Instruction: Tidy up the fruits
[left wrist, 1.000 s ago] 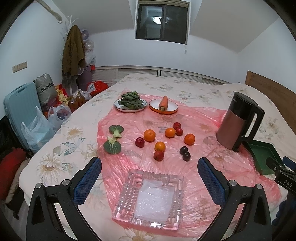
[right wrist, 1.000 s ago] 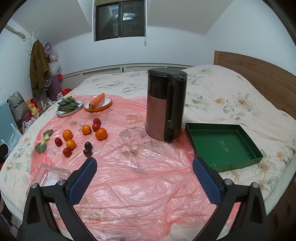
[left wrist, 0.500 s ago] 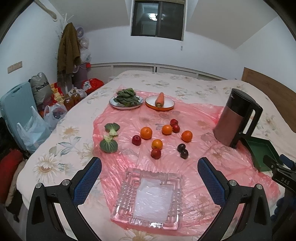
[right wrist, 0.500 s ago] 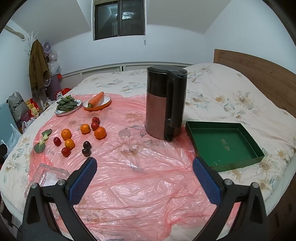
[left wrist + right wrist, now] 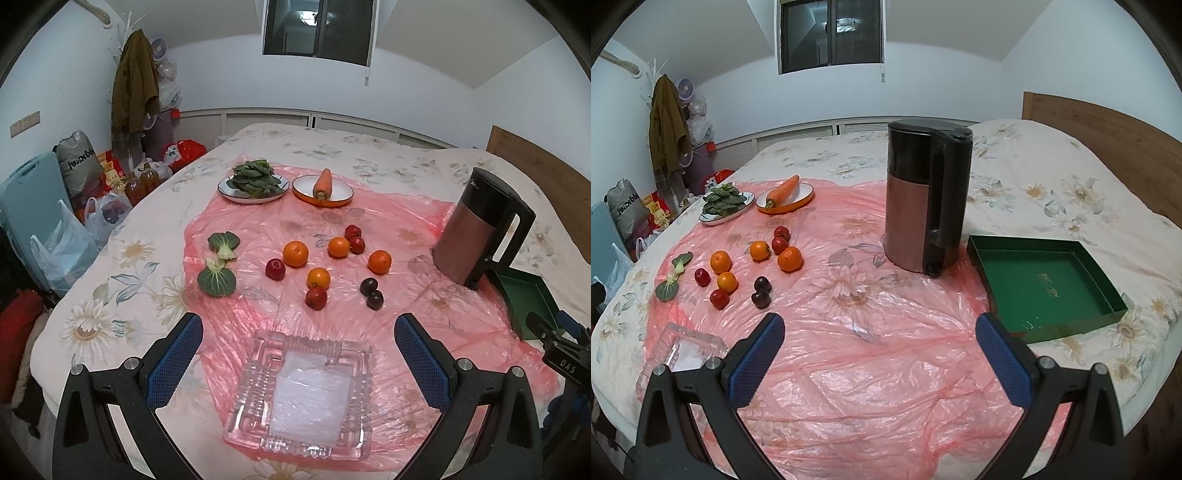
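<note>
Several oranges point(image 5: 295, 253), small red fruits point(image 5: 275, 268) and two dark plums point(image 5: 372, 291) lie loose on a pink plastic sheet point(image 5: 258, 295) spread over the bed. They also show at the left of the right wrist view point(image 5: 789, 259). A clear glass tray point(image 5: 300, 395) sits empty in front of them. My left gripper point(image 5: 298, 328) is open and empty, held above the glass tray. My right gripper point(image 5: 880, 334) is open and empty over the sheet, between the fruits and a green box point(image 5: 1043, 286).
A dark kettle point(image 5: 925, 197) stands upright beside the green box. A plate of leafy greens point(image 5: 253, 181) and an orange plate with a carrot point(image 5: 322, 184) sit at the back. Two bok choy pieces point(image 5: 217, 278) lie at the sheet's left edge. Bags crowd the floor at left.
Both grippers have risen and drawn back a little, so the fruits and kettle sit slightly lower and smaller in view. Nothing on the bed has moved.
</note>
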The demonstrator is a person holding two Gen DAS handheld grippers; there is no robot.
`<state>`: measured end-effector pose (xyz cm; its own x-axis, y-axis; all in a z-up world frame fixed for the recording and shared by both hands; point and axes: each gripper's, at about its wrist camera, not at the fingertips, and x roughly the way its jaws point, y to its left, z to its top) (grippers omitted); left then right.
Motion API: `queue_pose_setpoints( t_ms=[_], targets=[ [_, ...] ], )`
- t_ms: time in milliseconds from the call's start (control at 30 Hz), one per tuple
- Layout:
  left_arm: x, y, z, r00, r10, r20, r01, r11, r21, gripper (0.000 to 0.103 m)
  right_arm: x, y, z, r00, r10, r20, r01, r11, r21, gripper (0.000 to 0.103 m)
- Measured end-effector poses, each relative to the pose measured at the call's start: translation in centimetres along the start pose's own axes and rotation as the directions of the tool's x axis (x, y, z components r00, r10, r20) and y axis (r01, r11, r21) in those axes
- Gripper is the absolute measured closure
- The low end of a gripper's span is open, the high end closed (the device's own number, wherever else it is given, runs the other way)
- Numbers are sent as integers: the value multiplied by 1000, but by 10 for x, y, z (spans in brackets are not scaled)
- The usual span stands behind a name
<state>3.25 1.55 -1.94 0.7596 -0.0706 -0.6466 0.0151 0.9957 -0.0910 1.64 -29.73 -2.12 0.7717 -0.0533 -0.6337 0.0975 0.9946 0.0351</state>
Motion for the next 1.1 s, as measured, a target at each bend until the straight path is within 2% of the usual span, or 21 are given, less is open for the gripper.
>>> queue_pose_setpoints(
  t_ms=[267,500,1100],
  targets=[
    [13,0,1,999,-13,-53,13,1000,13,1,6,7,3,1000,28,6,-28,999,-15,0],
    [27,-4,-2,995,7,-95,-3,999,35,1,18,22,2,998,66,-2,-66,997,-35,0],
    [59,1,18,992,21,-122,-15,999,48,1,55,61,18,987,158,-43,-161,983,-87,0]
  ],
)
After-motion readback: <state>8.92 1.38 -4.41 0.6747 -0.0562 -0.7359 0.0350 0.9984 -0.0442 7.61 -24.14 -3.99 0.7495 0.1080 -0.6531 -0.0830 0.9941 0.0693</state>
